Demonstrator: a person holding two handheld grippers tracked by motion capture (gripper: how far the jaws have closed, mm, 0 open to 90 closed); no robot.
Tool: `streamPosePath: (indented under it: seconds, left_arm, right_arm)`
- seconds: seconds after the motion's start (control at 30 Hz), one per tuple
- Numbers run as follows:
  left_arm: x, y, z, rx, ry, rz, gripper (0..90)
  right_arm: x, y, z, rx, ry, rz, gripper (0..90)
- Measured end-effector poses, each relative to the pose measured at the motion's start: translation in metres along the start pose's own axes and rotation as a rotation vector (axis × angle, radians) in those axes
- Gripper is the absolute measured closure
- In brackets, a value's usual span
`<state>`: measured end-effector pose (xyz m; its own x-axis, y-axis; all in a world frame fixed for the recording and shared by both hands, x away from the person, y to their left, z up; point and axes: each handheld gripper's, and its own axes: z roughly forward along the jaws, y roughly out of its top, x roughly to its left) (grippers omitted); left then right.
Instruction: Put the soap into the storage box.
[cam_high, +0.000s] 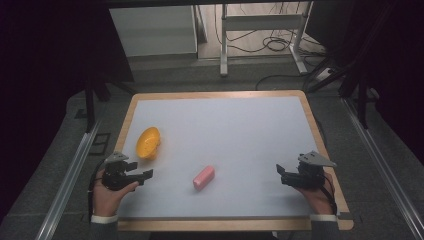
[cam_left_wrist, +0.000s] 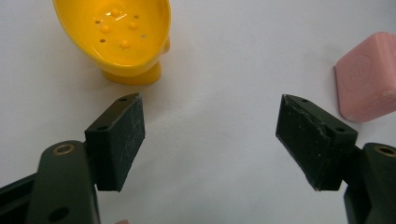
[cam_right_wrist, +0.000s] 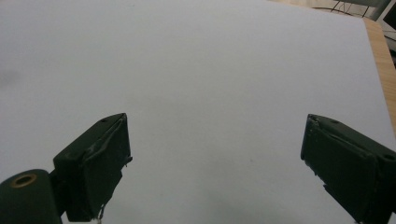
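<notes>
A yellow oval dish with small holes (cam_high: 148, 142) lies on the white table top at the left; in the left gripper view this yellow dish (cam_left_wrist: 119, 32) is just ahead of the jaws. A pink rounded block (cam_high: 204, 177) lies near the middle front, and the pink block (cam_left_wrist: 366, 77) shows at the right edge of the left gripper view. My left gripper (cam_high: 145, 174) is open just below the dish, left of the block, nothing between its jaws (cam_left_wrist: 210, 135). My right gripper (cam_high: 281, 173) is open at the front right over bare white surface (cam_right_wrist: 215, 158).
The white sheet sits on a wooden board (cam_high: 315, 125) with its rim showing all round. Metal rails (cam_high: 70, 175) run along both sides of the table. A desk frame and cables (cam_high: 270, 40) stand on the floor beyond the far edge.
</notes>
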<state>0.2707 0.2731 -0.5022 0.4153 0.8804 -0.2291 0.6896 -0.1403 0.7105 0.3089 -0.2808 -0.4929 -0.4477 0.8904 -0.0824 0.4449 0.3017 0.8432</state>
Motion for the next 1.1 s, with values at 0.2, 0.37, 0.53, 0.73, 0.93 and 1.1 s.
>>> streamPosePath:
  seconds: [0.2,0.37,0.53,0.73,0.93,1.1]
  left_arm:
    - [-0.002,0.000,0.005,0.018,0.000,0.012,24.4]
    - [-0.006,0.001,0.001,0.006,0.005,0.020,25.5]
    - [-0.012,0.004,-0.001,0.004,0.003,0.025,25.8]
    - [-0.020,0.015,-0.001,0.024,-0.007,0.034,25.8]
    - [-0.025,0.020,-0.003,0.020,-0.028,0.034,25.9]
    - [-0.032,0.027,-0.006,0.015,-0.045,0.047,26.0]
  right_arm:
    - [-0.005,-0.003,-0.001,0.020,-0.002,0.030,10.0]
    - [-0.008,-0.003,-0.004,0.026,-0.004,0.053,10.3]
    - [-0.008,-0.004,-0.004,0.035,-0.003,0.057,10.4]
    - [-0.009,-0.007,-0.005,0.042,0.005,0.049,10.4]
    - [-0.010,-0.009,-0.006,0.043,0.003,0.044,10.5]
    - [-0.011,-0.009,-0.007,0.045,-0.014,0.047,10.6]
